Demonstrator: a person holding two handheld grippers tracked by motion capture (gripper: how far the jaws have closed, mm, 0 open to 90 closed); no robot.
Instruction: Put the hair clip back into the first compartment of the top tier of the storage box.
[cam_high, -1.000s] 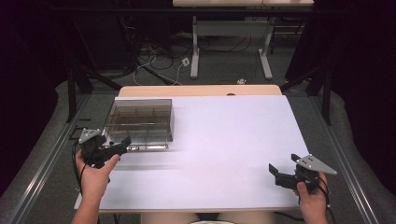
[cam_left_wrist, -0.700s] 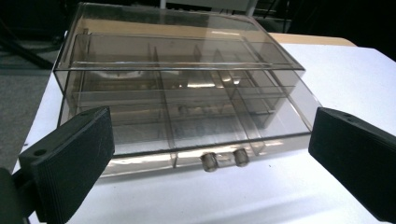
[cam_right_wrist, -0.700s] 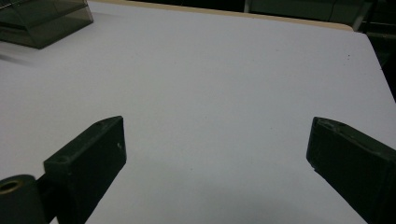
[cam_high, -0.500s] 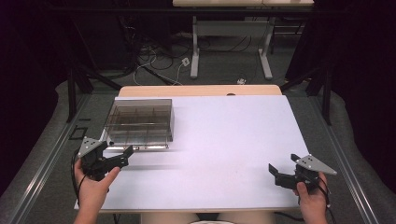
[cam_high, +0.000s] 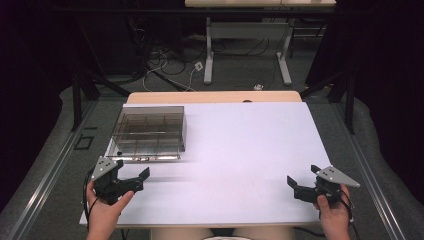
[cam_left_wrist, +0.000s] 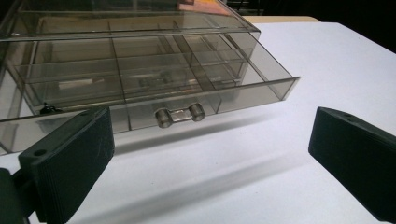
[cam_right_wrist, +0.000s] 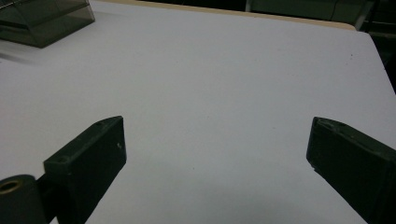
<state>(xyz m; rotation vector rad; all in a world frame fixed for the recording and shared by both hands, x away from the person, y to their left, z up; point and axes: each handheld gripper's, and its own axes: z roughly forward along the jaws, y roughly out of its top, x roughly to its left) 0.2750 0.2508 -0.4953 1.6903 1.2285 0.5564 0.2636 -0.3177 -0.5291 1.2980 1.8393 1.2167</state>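
Your white table stands on grey carpet, dark room beyond; both the left gripper and the right gripper hold their jaws spread near the drawer box.

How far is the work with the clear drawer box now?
Done: the drawer of the clear box stands pulled out, its divided compartments exposed. In hand: nothing; the left gripper is open and apart from the handle, and the right gripper is open over the bare table. What is left cannot be told.

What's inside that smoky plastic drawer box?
The drawer box has its drawer pulled partly out, showing divided compartments that look empty; tint and glare hide the rear ones.
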